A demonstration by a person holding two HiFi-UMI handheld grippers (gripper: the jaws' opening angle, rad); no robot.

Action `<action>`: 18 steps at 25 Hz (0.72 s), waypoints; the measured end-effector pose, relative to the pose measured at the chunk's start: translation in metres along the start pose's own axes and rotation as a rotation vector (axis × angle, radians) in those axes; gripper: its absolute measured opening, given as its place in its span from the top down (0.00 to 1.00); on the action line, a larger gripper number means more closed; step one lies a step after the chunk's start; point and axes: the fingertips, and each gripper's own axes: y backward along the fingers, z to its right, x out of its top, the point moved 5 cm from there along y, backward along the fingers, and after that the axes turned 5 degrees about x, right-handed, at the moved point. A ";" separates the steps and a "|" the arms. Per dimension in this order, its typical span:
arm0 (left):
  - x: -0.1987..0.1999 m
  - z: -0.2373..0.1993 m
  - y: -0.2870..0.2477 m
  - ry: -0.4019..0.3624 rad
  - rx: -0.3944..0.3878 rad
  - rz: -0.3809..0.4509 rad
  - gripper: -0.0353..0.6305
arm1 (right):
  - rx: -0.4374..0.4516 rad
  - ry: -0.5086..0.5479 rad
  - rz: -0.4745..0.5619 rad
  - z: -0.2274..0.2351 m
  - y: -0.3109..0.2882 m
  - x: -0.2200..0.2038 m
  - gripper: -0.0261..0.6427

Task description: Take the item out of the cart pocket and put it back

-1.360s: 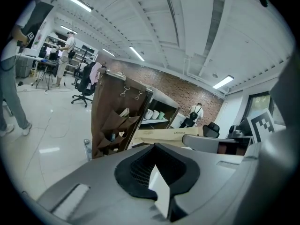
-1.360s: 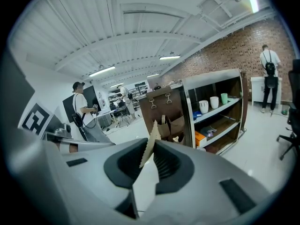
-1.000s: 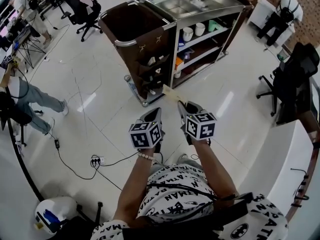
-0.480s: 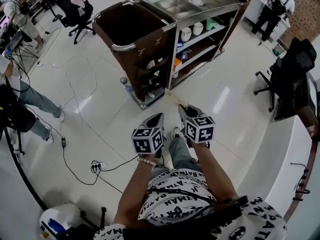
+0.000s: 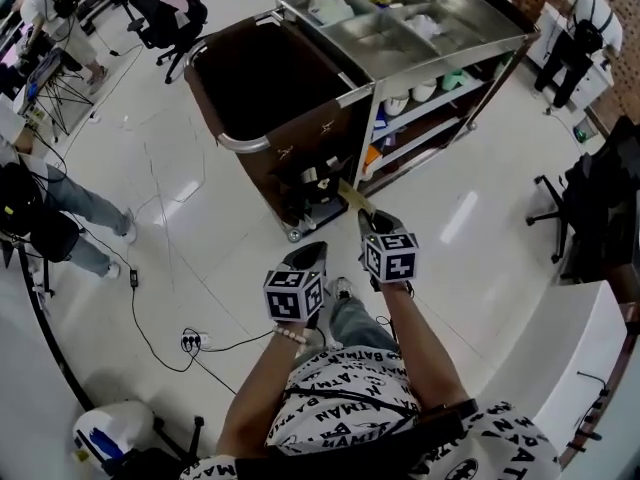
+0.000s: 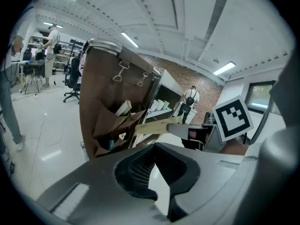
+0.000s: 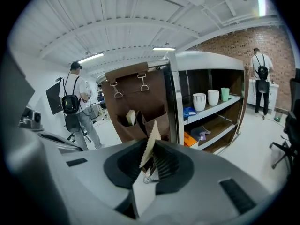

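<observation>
My right gripper (image 7: 151,149) is clamped on a thin beige packet (image 7: 151,137). I hold it in the air just in front of the brown pockets (image 5: 308,180) on the side of the cart (image 5: 232,140). The left gripper (image 6: 154,145) has its jaws together on nothing, beside the right one. The packet is held only by its near end, so I think it can bend or swing when its far tip meets a pocket edge. Then it may slide down outside the cloth to the floor (image 5: 200,228). The pocket mouths look narrow and already carry other small things (image 7: 131,116), and a wrong angle may knock one out. Opening too early would drop the packet.
</observation>
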 end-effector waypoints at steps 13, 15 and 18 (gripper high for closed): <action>0.011 -0.010 -0.081 0.034 0.044 -0.050 0.94 | 0.104 0.160 -0.223 0.051 -0.141 -0.017 0.88; 0.009 -0.017 -0.084 0.053 0.071 -0.057 0.94 | 0.127 0.192 -0.264 0.047 -0.159 -0.022 0.88; 0.006 -0.026 -0.088 0.082 0.102 -0.064 0.94 | 0.138 0.246 -0.306 0.047 -0.183 -0.032 0.88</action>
